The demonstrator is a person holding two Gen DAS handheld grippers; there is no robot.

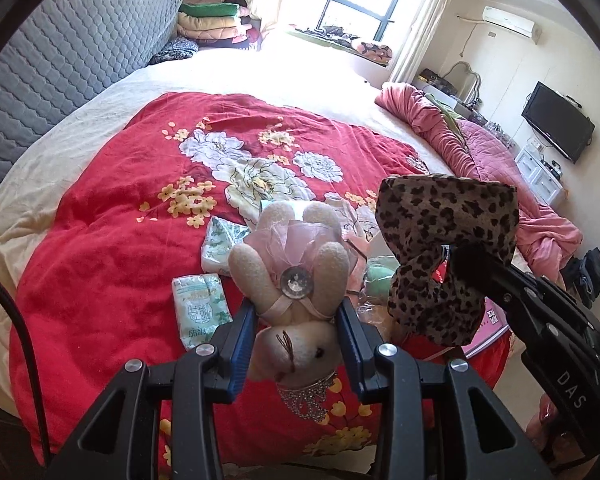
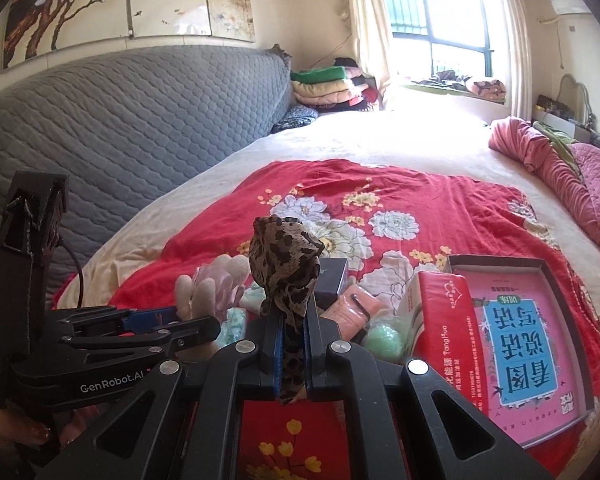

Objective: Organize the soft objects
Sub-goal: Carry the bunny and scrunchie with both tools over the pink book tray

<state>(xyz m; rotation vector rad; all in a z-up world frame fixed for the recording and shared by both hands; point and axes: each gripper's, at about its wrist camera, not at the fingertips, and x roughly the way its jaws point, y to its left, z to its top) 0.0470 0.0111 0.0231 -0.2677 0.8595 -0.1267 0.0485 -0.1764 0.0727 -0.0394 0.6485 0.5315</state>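
Spread over the bed (image 2: 308,140) is a red floral quilt (image 1: 112,216); above it, a cream plush bunny (image 1: 296,300) is clamped at the neck by the left gripper (image 1: 298,320); a leopard-print cloth (image 2: 286,264) is pinched tightly in the right gripper (image 2: 292,340); tissue packs (image 1: 200,308) are left lying beneath

Sunlit bedroom around a wide bed (image 2: 380,136)

Behind the bed a grey quilted headboard (image 2: 120,120) under a flower painting (image 2: 120,0); beyond it a bright curtained window (image 2: 440,20); a wall-mounted television (image 1: 556,126) past its far side.
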